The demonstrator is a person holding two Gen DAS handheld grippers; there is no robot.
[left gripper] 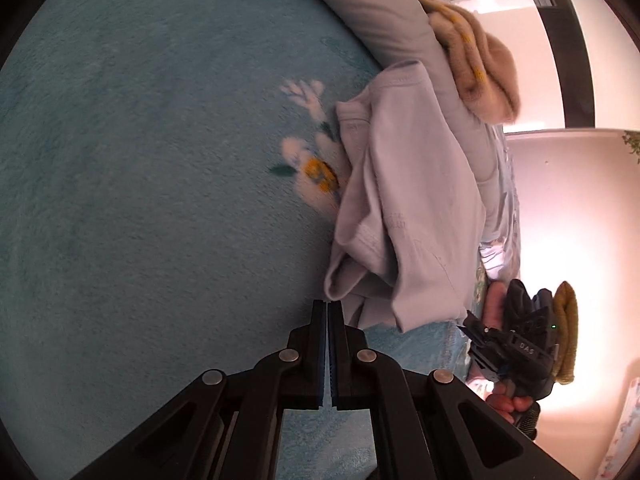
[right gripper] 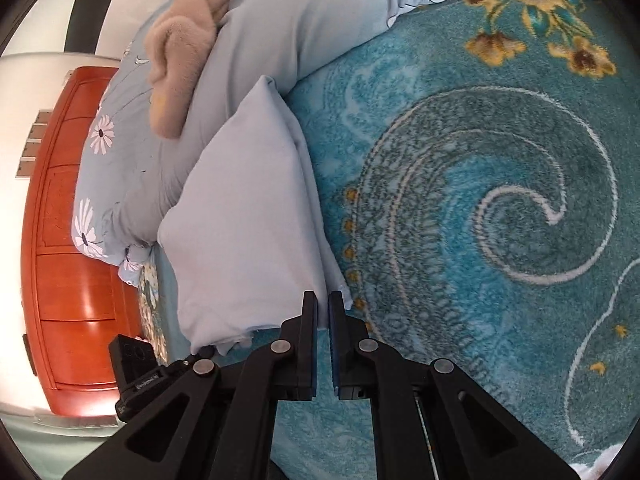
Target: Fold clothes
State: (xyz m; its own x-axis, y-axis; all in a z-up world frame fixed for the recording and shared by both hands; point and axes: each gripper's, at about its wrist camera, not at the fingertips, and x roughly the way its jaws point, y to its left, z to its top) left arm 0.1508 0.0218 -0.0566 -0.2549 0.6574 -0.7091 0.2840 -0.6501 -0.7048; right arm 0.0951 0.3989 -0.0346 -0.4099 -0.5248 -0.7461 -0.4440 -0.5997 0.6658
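My left wrist camera looks down along my fingers, close over the teal blanket (left gripper: 140, 200). My right one faces likewise from the opposite side. Both share the pale folded garment (left gripper: 416, 208) (right gripper: 248, 216) and tan plush (left gripper: 480, 64) (right gripper: 184, 60).

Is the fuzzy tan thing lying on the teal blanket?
No, the fuzzy tan thing lies on the grey pillow, above the blanket.

Fleecy blanket (right gripper: 460, 208) — glossy wooden cabinet (right gripper: 76, 280)
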